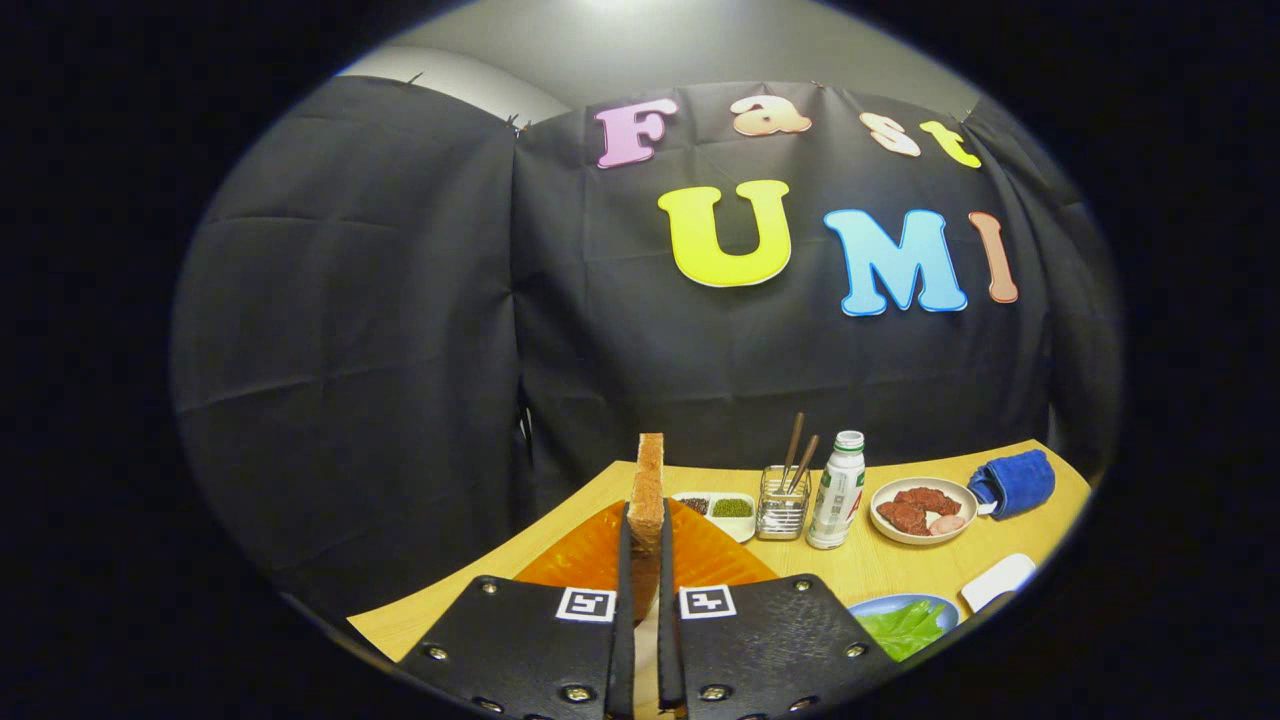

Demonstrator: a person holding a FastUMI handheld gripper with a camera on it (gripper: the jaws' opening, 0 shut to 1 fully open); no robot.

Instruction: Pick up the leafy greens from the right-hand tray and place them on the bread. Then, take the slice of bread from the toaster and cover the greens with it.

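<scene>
Brown bread slice [650, 480], orange mat [590, 555] (ribbed), green leaves [905, 628], blue towel [1015, 482]

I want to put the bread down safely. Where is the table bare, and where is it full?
The tool is shut on the bread slice. Bare table lies between the bottle and the greens plate. The row from seed dish to meat plate is crowded.

Gripper [645, 560] jaws nearly closed, apparently pinching an upright bread slice [648, 490] between them.

Dim booth, overhead glow, sharp centre, fisheye-bent edges.
</scene>
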